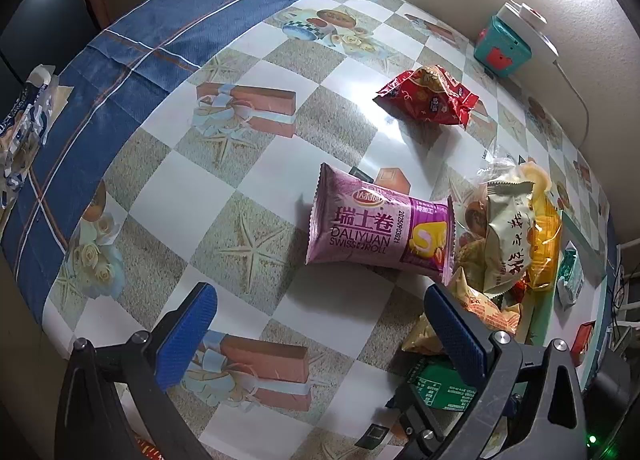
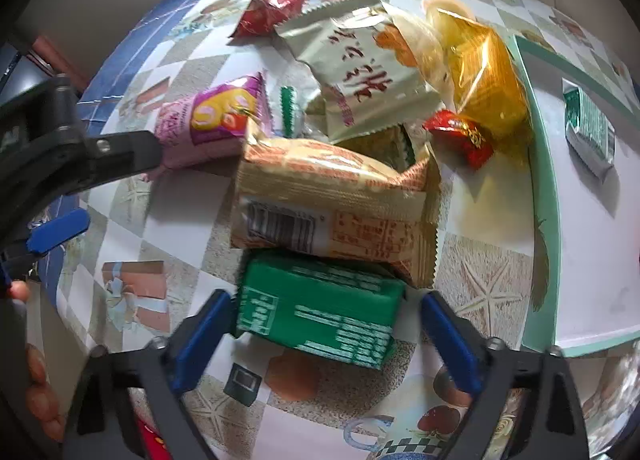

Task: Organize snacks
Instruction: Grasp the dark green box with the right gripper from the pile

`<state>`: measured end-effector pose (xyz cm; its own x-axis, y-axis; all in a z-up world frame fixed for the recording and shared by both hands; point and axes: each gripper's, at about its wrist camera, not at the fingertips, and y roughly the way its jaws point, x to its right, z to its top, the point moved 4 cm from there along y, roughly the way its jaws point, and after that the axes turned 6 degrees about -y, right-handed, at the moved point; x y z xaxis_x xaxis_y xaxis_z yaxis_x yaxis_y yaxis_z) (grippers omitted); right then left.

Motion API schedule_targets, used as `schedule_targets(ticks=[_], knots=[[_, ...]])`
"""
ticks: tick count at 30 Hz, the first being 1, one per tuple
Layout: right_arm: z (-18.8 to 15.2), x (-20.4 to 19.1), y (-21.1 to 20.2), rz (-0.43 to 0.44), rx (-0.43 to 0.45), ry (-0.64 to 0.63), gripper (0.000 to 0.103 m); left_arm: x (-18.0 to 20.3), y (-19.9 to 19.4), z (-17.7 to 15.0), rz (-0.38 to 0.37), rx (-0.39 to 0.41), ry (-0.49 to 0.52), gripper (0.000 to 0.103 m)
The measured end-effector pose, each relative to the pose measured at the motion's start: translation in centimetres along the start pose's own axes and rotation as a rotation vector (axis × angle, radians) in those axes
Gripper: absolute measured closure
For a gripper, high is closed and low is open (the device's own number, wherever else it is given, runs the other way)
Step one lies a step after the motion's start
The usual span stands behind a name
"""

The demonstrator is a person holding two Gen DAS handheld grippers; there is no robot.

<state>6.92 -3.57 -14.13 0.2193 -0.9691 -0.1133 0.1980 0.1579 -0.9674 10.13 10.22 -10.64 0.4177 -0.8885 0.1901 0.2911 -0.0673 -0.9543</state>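
My right gripper (image 2: 326, 340) points down at the table, jaws open around a green snack pack (image 2: 320, 312). The left pad (image 2: 200, 344) is at the pack's edge and the right pad (image 2: 452, 344) stands a little off it. An orange-and-cream pack (image 2: 336, 199) leans on the green one. Behind lie a beige pack (image 2: 360, 75), a yellow bag (image 2: 480, 71) and a small red candy (image 2: 460, 137). My left gripper (image 1: 320, 324) is open and holds nothing, just short of a purple Swiss roll pack (image 1: 376, 232). A red pack (image 1: 428, 97) lies farther back.
A teal-rimmed tray (image 2: 540, 179) on the right holds a green-and-white packet (image 2: 590, 131). A teal box (image 1: 502, 45) with a white plug strip stands against the back wall. The checked tablecloth's blue border (image 1: 140, 59) marks the table's left edge. A hand (image 2: 40, 380) shows at lower left.
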Motion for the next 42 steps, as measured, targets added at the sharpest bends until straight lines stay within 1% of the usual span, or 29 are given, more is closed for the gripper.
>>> schedule_targets(ticks=[1, 8, 10, 16, 24, 29, 32, 36, 40, 42], knots=[[0.1, -0.1, 0.0, 0.006, 0.002, -0.002, 0.017, 0.0, 0.0, 0.0, 0.000, 0.000, 0.001, 0.000], [0.0, -0.2, -0.2, 0.029, 0.003, 0.000, 0.027, 0.3, 0.0, 0.0, -0.009, 0.000, 0.011, 0.000], [-0.3, 0.2, -0.5, 0.037, 0.005, 0.006, 0.032, 0.5, 0.0, 0.0, -0.020, -0.005, 0.012, 0.000], [-0.4, 0.8, -0.9, 0.052, 0.004, 0.019, 0.037, 1.3, 0.1, -0.3, -0.026, -0.013, 0.033, 0.000], [-0.2, 3.1, -1.8, 0.089, 0.006, 0.050, 0.040, 2.0, 0.1, -0.6, -0.062, -0.022, 0.038, 0.000], [-0.3, 5.0, -3.8, 0.103, 0.039, 0.075, 0.040, 2.4, 0.1, -0.7, -0.086, -0.029, 0.039, 0.000], [-0.1, 6.2, -4.4, 0.119, 0.051, 0.105, 0.040, 2.9, 0.1, -0.9, -0.104, -0.036, 0.048, 0.000], [-0.4, 7.6, -6.0, 0.137, 0.076, 0.141, 0.040, 3.4, 0.2, -1.0, -0.099, -0.041, 0.065, 0.000], [-0.2, 9.4, -7.5, 0.128, 0.113, 0.175, 0.040, 3.9, 0.3, -1.2, -0.095, -0.047, 0.088, 0.000], [-0.2, 9.5, -7.5, 0.114, 0.116, 0.194, 0.040, 4.3, 0.1, -1.4, -0.090, -0.045, 0.107, 0.000]])
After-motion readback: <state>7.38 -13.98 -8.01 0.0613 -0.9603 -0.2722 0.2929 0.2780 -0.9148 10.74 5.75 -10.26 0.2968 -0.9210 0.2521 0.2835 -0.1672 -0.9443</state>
